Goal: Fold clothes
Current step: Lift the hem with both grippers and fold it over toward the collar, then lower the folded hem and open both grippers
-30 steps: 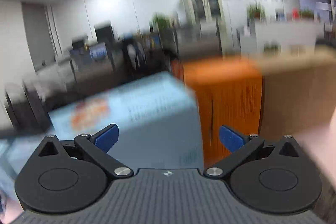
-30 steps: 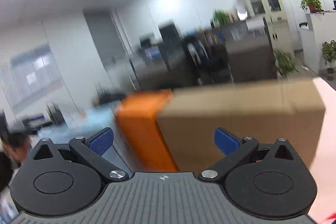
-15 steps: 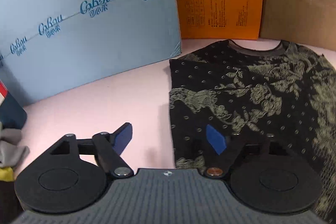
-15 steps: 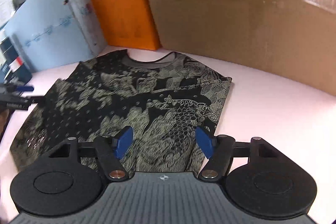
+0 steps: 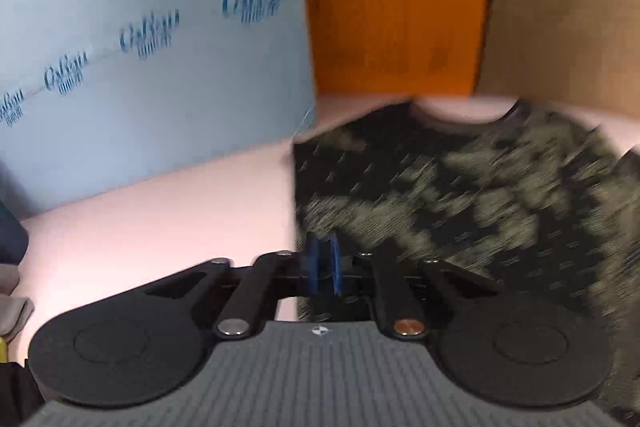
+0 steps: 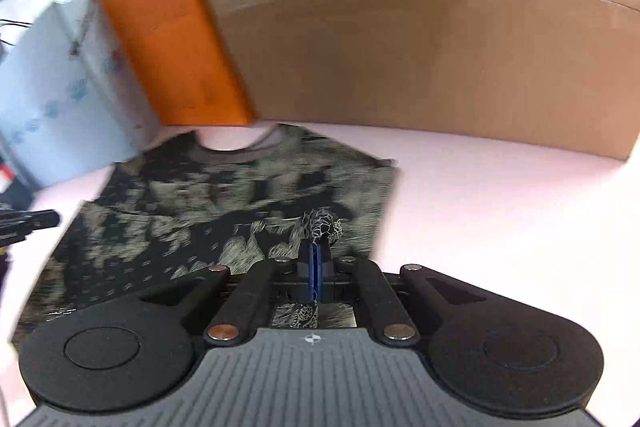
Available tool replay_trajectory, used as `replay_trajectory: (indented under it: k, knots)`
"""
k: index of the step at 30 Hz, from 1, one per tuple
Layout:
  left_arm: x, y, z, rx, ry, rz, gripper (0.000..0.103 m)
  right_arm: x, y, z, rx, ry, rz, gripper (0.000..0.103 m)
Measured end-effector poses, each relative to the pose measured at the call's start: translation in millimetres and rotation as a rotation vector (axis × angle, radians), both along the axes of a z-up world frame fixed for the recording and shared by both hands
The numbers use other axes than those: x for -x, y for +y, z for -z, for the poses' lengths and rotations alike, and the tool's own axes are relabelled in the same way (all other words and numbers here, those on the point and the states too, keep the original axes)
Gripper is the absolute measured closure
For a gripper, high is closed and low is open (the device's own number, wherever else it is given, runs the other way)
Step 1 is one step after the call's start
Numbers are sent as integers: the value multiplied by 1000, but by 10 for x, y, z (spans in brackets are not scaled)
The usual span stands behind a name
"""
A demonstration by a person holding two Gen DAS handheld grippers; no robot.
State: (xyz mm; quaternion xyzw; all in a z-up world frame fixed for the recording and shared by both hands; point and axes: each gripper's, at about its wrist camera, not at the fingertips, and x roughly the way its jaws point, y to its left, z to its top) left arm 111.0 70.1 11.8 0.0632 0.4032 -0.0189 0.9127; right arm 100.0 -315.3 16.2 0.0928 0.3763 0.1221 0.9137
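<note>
Three boxes (image 6: 420, 39) behind patterned shirt (image 6: 224, 211) on pink table (image 6: 500, 195).

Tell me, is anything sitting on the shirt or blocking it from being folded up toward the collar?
Nothing visible does. The patterned shirt lies flat on the pink table with nothing on it; the boxes stand beyond its collar.

Even, bright light; motion blur smears the patterned shirt (image 5: 460, 187), and fisheye bends the edges.

Past the work I see a pale pink surface (image 5: 152, 227) walled by a light blue printed carton (image 5: 152, 67), an orange box (image 5: 396, 19) and a brown cardboard box (image 6: 420, 47).
</note>
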Motion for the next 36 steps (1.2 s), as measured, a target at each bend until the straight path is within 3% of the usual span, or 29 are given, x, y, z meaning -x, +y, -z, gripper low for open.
replay_trajectory:
  k: [2, 3, 5, 7, 13, 16, 20, 21, 22, 23, 24, 25, 26, 28, 31, 33, 34, 35, 36]
  knots:
    - [-54, 63, 19, -6, 29, -51, 53, -37, -15, 3, -17, 13, 2, 95]
    - [-22, 99, -16, -12, 15, -71, 50, -8, -22, -25, -16, 1, 10, 92]
    - [82, 170, -105, -18, -9, -92, 46, 91, -37, -107, -6, -42, 35, 71]
    - [249, 227, -211, -7, -25, -74, 44, 256, -91, -159, -25, -60, 48, 66]
    - [1041, 238, -341, -94, -52, 87, 25, 989, -169, -127, -74, 13, -39, 64]
    - [1316, 306, -250, -73, -7, 69, 23, 1371, -161, -47, -107, 55, -51, 64]
    - [1393, 331, -79, -5, 60, 8, 23, 1575, -138, 120, -138, 87, -17, 64]
    - [1391, 321, -55, 10, 63, 3, 28, 1618, -132, 163, -146, 95, -7, 64]
    - [1385, 310, -40, 19, 72, 4, 40, 1636, -112, 201, -144, 97, 2, 64]
    - [1380, 300, -28, 27, 86, 6, 82, 1637, -94, 224, -138, 93, 5, 66]
    - [1375, 289, -15, 34, 100, 8, 100, 1636, -83, 239, -133, 87, 4, 71]
    - [1396, 295, -50, 41, 91, 12, 102, 1629, -76, 249, -138, 93, -6, 92]
    - [1431, 309, -110, 48, 71, 18, 102, 1626, -79, 237, -140, 101, -20, 99]
    - [1476, 366, -178, 34, 55, 20, 101, 1656, -104, 149, -117, 101, -52, 99]
    - [1516, 507, -189, 34, 75, -17, 89, 1655, -177, 125, -64, 160, -98, 99]
    - [1531, 626, -155, 50, 107, -61, 51, 1670, -268, 134, -65, 167, -76, 96]
    - [1539, 685, -138, 58, 122, -83, 41, 1685, -345, 117, -105, 155, -47, 91]
    - [1553, 730, -140, 92, 129, -97, 29, 1711, -429, 100, -166, 137, -16, 75]
    - [1571, 767, -152, 141, 131, -107, 26, 1740, -507, 95, -240, 120, 11, 63]
